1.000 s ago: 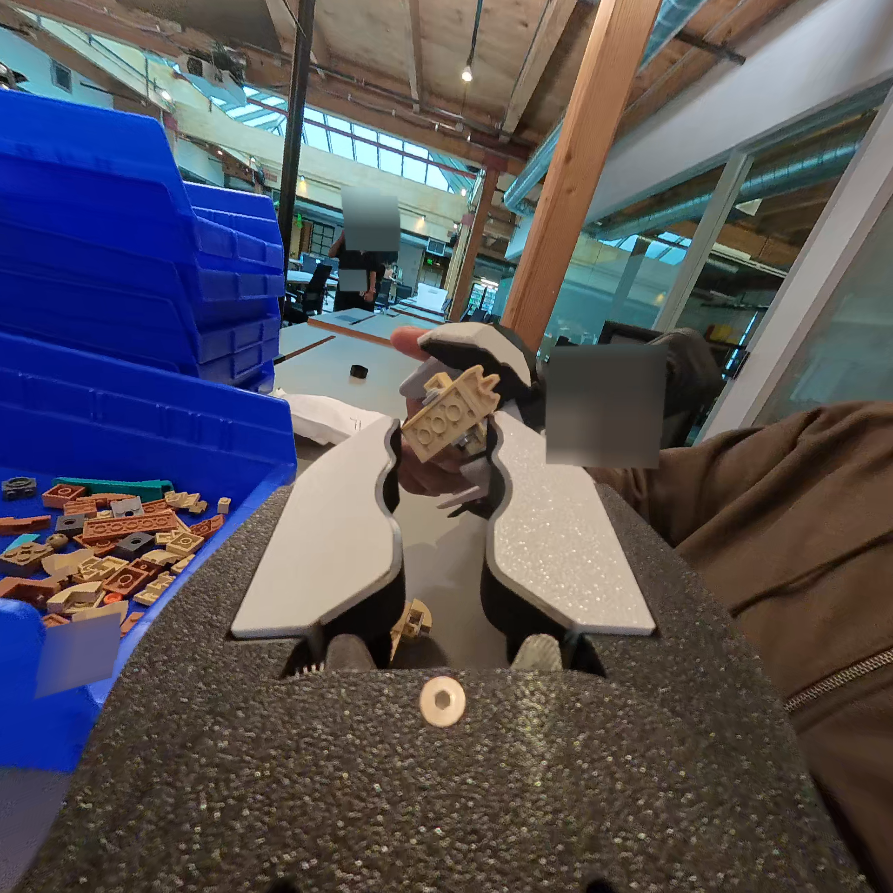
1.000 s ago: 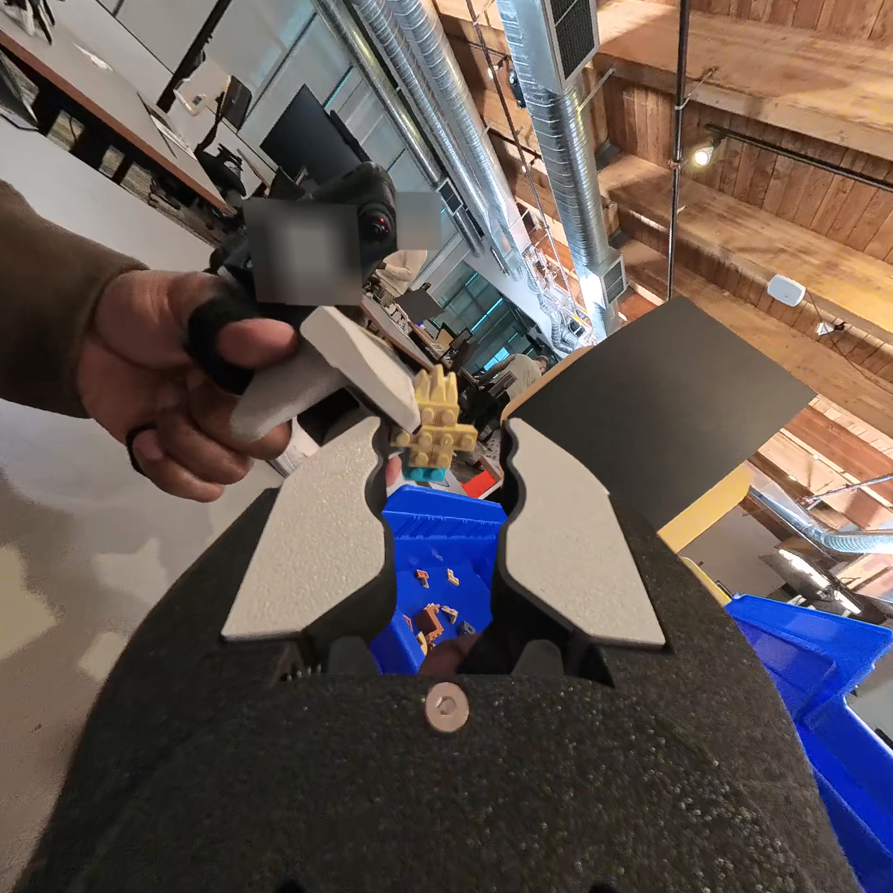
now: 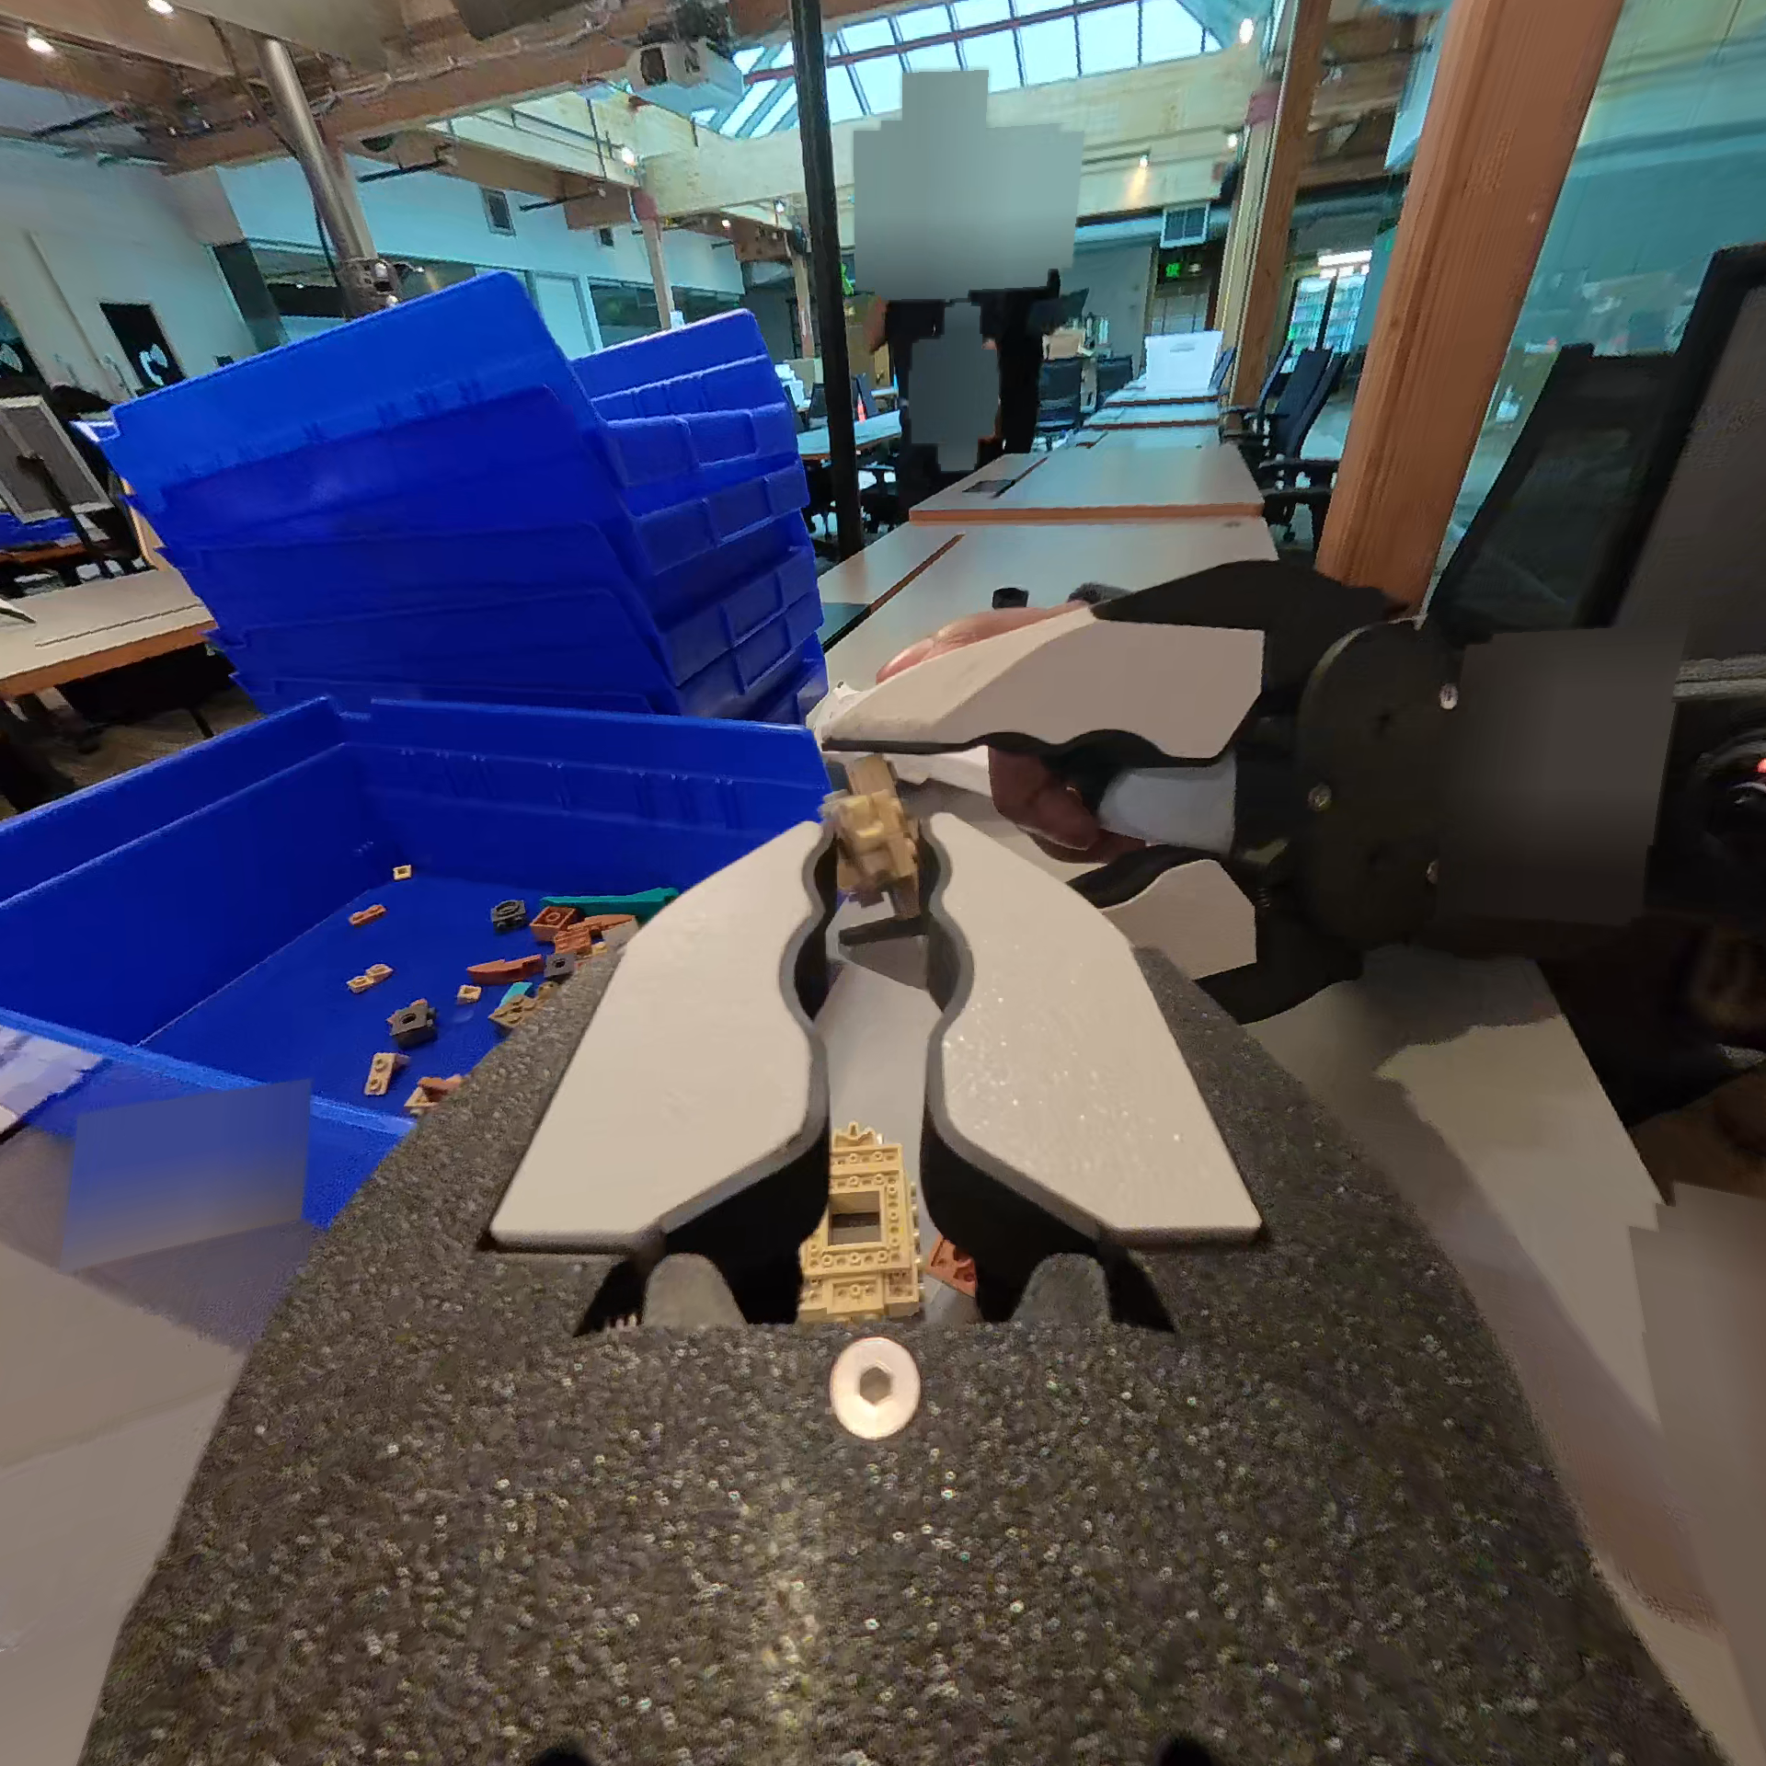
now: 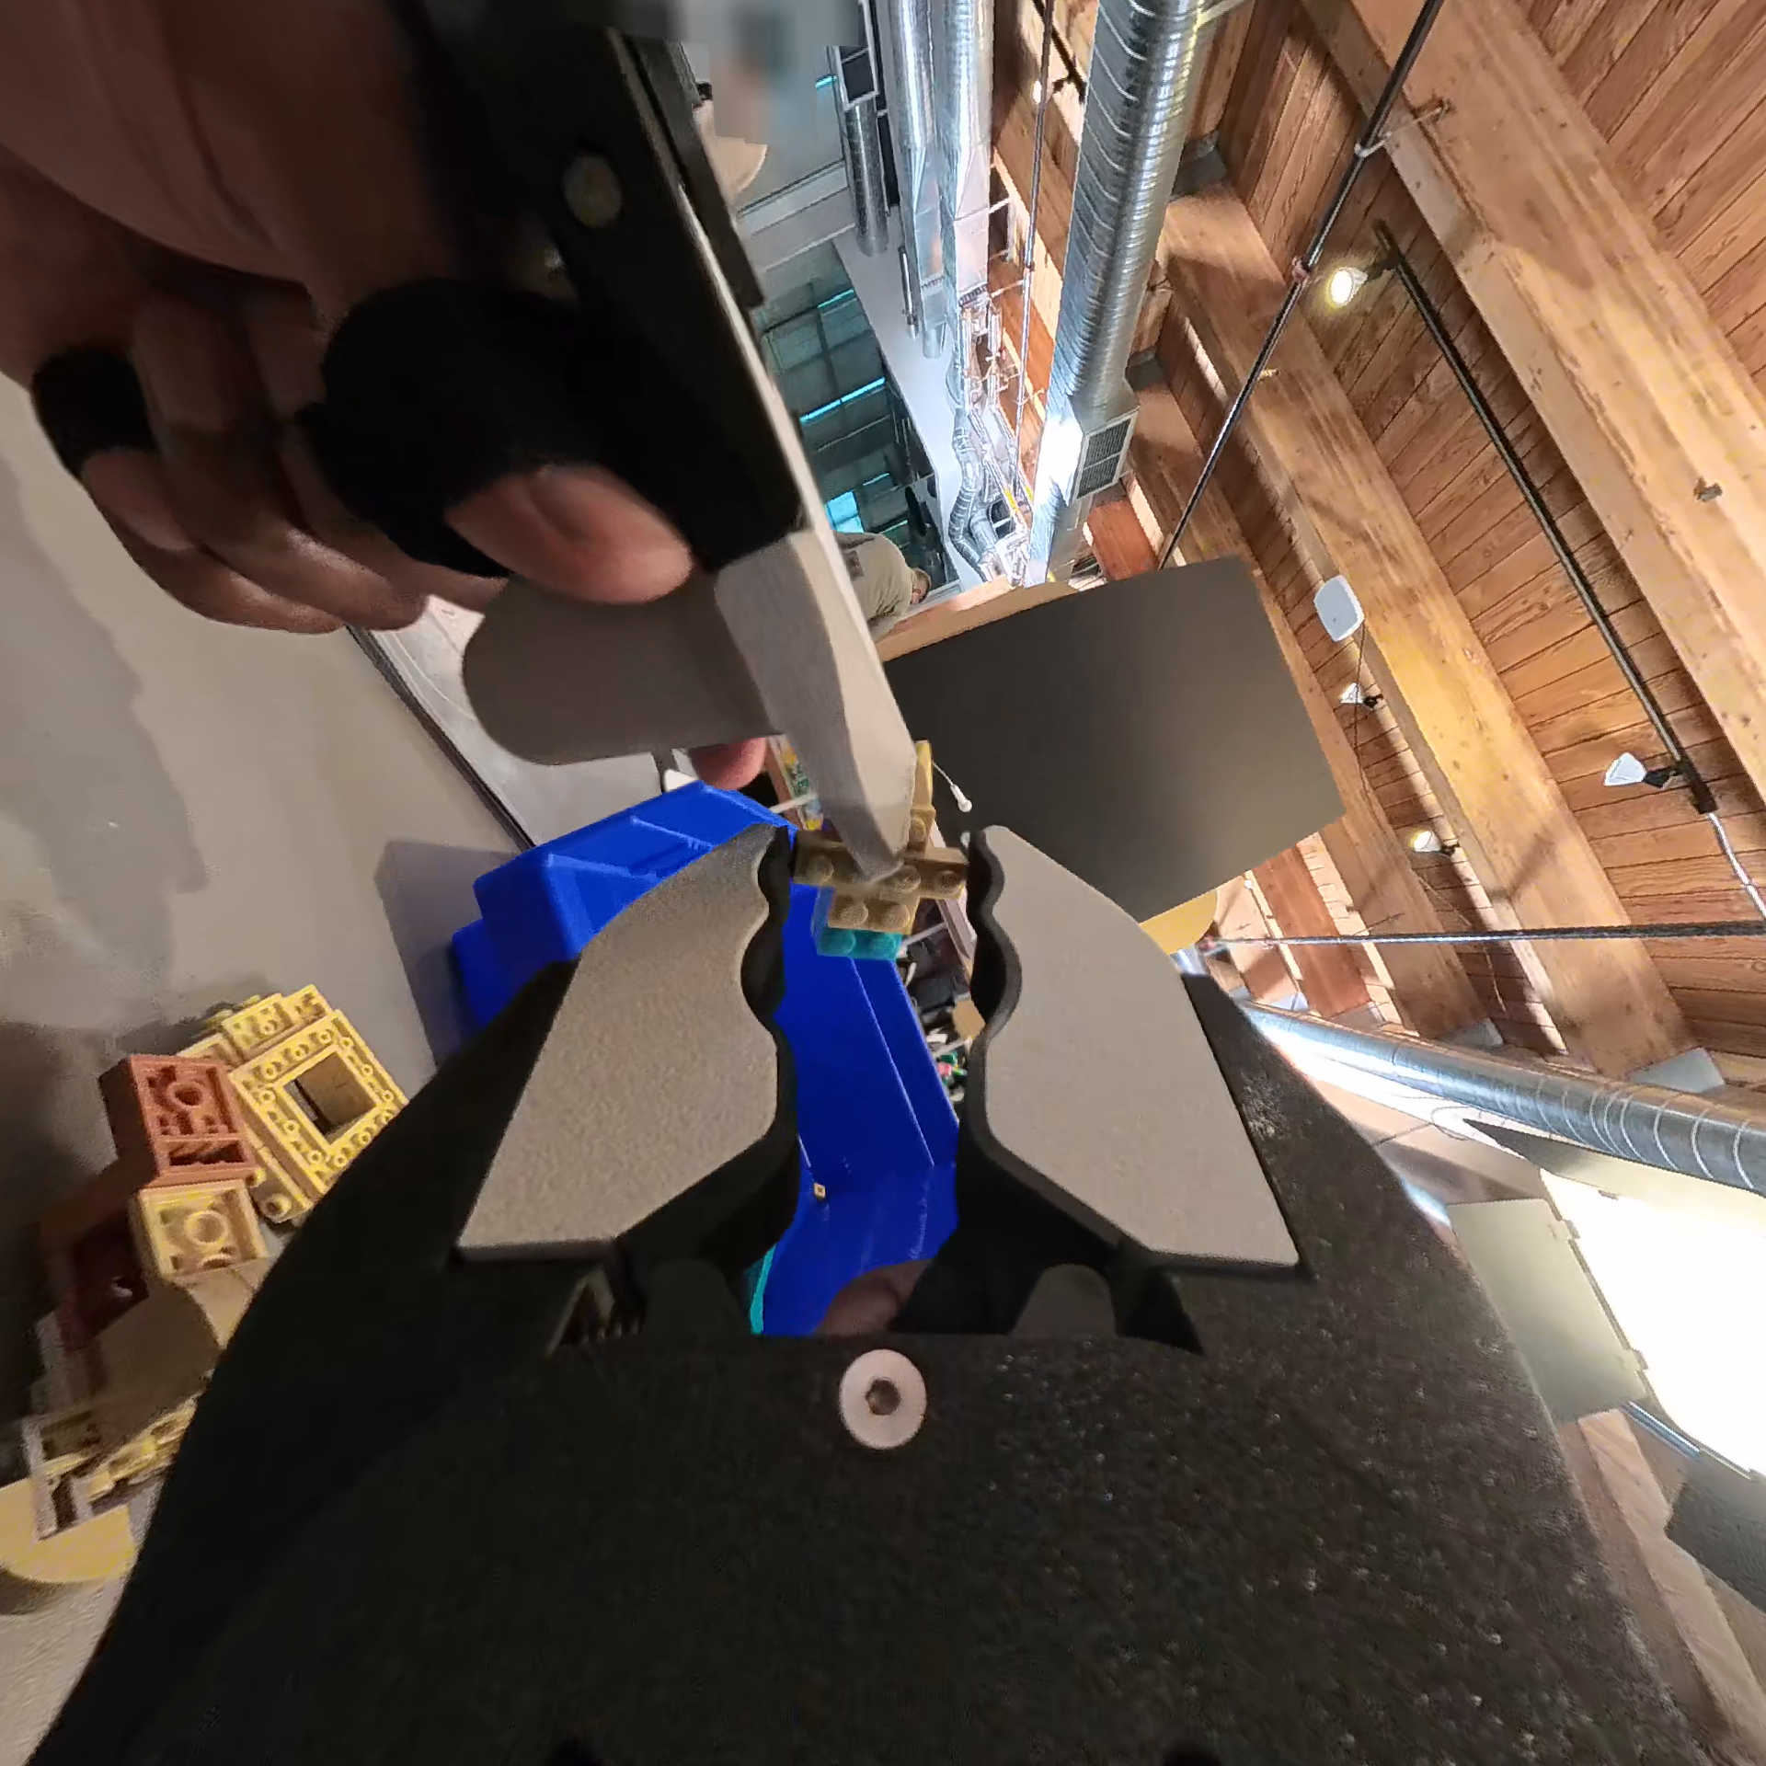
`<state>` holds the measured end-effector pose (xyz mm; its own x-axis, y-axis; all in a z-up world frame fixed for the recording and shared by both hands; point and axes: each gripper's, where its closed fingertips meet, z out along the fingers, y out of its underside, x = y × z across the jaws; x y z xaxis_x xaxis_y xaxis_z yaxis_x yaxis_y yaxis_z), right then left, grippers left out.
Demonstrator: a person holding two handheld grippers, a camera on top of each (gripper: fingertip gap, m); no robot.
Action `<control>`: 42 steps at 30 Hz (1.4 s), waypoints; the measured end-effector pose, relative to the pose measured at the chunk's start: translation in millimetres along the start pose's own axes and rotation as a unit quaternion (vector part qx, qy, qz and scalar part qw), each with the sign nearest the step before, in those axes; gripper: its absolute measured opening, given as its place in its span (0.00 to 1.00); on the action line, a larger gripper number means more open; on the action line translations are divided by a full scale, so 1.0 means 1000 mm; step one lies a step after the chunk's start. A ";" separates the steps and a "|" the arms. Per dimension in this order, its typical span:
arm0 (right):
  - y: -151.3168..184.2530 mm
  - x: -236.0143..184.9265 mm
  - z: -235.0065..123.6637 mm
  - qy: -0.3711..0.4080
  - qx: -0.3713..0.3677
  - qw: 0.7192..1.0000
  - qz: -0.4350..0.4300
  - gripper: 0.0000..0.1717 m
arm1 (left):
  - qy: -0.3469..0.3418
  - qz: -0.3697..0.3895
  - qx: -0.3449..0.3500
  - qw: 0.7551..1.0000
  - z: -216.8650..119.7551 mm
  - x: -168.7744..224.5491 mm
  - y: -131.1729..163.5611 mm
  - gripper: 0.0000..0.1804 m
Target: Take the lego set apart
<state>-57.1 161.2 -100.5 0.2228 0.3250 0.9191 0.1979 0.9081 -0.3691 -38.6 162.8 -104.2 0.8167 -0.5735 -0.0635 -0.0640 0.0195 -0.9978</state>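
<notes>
Left wrist view: the left gripper (image 3: 874, 850) is clenched on a small tan brick cluster (image 3: 872, 841), both fingertips pressed against its sides just above the table. The right gripper (image 3: 860, 822) reaches in from the right, one grey finger (image 3: 1042, 688) lying over the cluster and the other below it, a hand (image 3: 1042, 812) curled between them. To the left stands an open blue bin (image 3: 411, 764) with loose tan, brown, grey and teal pieces scattered on its floor, and behind it a leaning stack of blue bins (image 3: 459, 516). A tan frame piece (image 3: 860, 1233) lies on the table (image 3: 1099, 564) below the fingers, near the gripper's body.

Right wrist view: the right gripper (image 4: 879, 870) grips the same cluster (image 4: 884, 879) across its tan plate, the plate's two ends touching the pads; a teal brick (image 4: 855, 941) sits on its underside. The left gripper's finger (image 4: 841, 755) comes down from above onto the cluster, with a hand (image 4: 382, 459) behind it. A blue bin (image 4: 621, 889) lies beyond the fingers. At lower left a pile of tan and brown bricks (image 4: 210, 1147) rests on the table.
</notes>
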 end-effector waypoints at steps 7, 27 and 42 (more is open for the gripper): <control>-0.006 -0.002 -0.007 -0.081 0.051 0.988 0.119 0.20 | 0.052 -0.072 0.016 0.996 -0.003 0.005 -0.002 0.07; 0.022 -0.028 -0.020 -0.179 0.036 0.983 0.016 0.13 | -0.038 0.345 -0.174 0.921 -0.005 0.003 0.042 0.07; 0.026 -0.039 -0.014 -0.161 -0.002 0.986 -0.050 0.06 | -0.062 0.376 -0.183 0.906 -0.002 0.001 0.042 0.07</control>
<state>-47.4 168.0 -147.6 -0.1127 0.3011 0.9469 0.2071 0.9392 -0.2740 -41.5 161.2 -146.2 0.5207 -0.4141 -0.7466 -0.7961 0.0805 -0.5998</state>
